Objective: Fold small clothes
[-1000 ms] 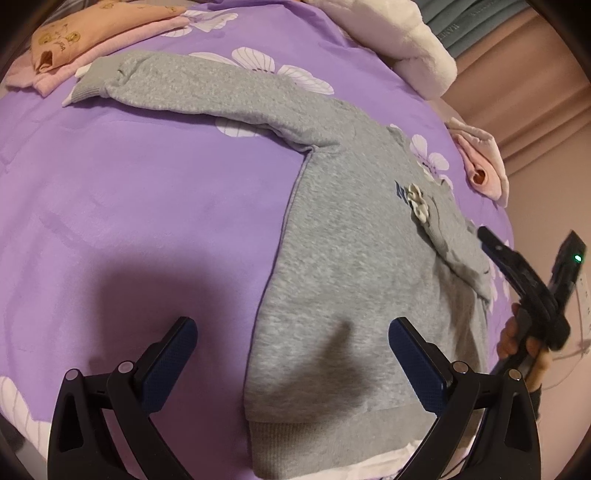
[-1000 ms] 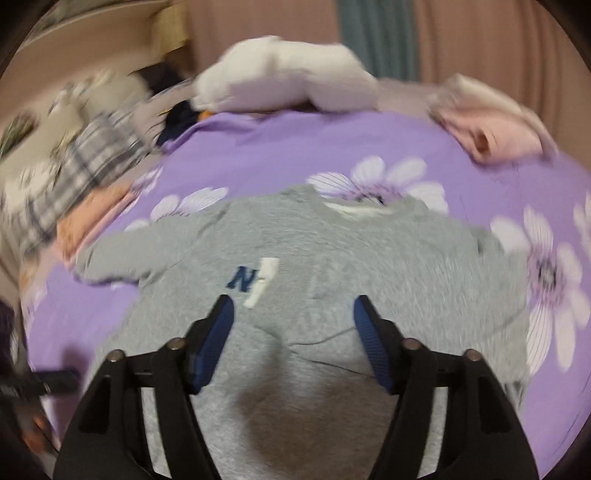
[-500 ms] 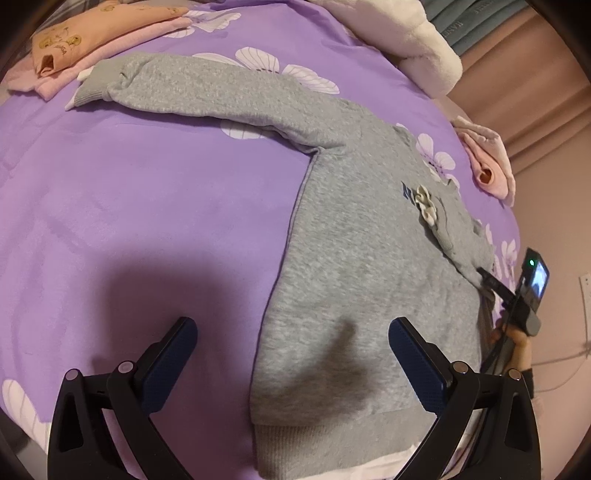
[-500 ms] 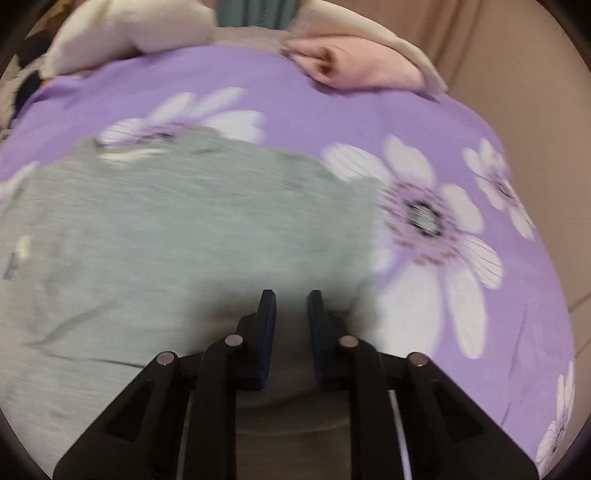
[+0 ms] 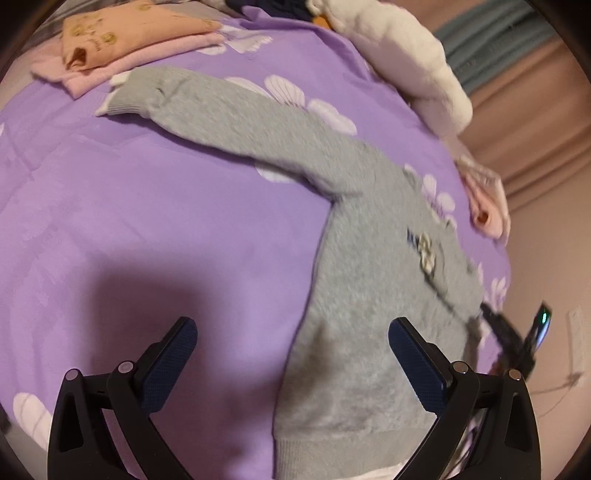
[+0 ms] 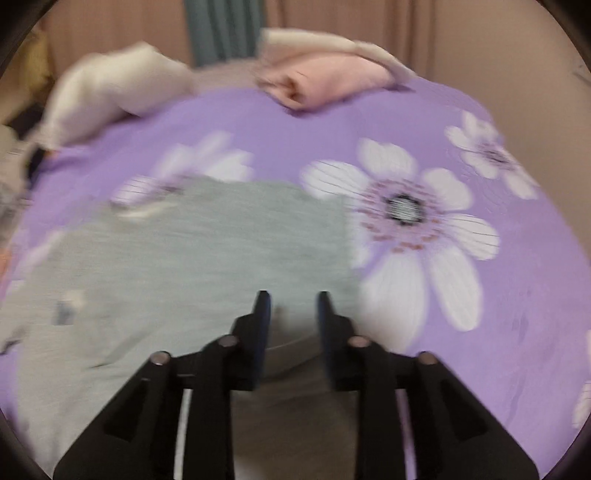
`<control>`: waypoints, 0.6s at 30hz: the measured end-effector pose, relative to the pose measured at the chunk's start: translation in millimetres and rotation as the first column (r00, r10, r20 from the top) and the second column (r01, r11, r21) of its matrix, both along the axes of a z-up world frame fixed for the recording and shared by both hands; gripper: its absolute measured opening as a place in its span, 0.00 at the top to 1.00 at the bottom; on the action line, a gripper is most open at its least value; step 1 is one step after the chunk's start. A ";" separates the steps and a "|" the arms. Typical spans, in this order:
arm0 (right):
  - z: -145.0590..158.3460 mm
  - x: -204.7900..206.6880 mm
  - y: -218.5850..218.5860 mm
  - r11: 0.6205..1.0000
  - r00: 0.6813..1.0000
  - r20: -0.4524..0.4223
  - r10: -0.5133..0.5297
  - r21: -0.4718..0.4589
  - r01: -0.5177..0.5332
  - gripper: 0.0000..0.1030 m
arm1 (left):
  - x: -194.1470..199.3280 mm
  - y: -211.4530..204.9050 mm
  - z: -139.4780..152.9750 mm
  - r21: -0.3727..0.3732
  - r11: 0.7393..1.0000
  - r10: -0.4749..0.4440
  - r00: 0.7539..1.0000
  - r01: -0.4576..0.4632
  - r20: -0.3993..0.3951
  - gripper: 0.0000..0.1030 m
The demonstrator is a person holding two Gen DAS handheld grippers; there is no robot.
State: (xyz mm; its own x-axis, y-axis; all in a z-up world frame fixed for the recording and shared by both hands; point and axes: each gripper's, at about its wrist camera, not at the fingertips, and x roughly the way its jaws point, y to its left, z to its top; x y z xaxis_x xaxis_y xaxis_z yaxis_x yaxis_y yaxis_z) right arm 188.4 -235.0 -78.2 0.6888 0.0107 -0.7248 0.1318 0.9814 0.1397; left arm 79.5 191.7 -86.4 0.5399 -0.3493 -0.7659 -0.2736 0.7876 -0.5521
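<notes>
Left gripper (image 5: 291, 363): black angular frame, silver pivot screws, fingers (image 5: 168, 367) faced with dark blue dimpled pads; right gripper (image 6: 293, 314): same black frame, silver screws, blue-padded fingers (image 6: 261, 325); blurred.

Purple bedspread (image 5: 147, 221) (white flowers), curtains (image 6: 218, 33)

A bed fills both views, spread with a purple bedcover (image 5: 155, 206) printed with large white flowers (image 6: 406, 210). Ahead of the tongs and to the right in the left wrist view, a white plush heap (image 5: 406, 55) lies along the far edge of the bed. Beyond it hang beige curtains (image 5: 528, 122) with a teal curtain panel (image 6: 218, 29) between them. To the right of the tongs a plain beige wall (image 5: 554, 266) carries a white wall outlet (image 5: 577, 325). The light is dim and warm, and soft shadows fall on the cover just ahead of the tongs.
</notes>
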 end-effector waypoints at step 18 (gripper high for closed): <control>-38.5 22.7 131.5 0.943 0.945 -0.046 0.324 0.092 -0.319 0.71 | 23.4 97.6 -15.9 -0.229 0.947 0.243 0.969 -0.225 0.050 0.01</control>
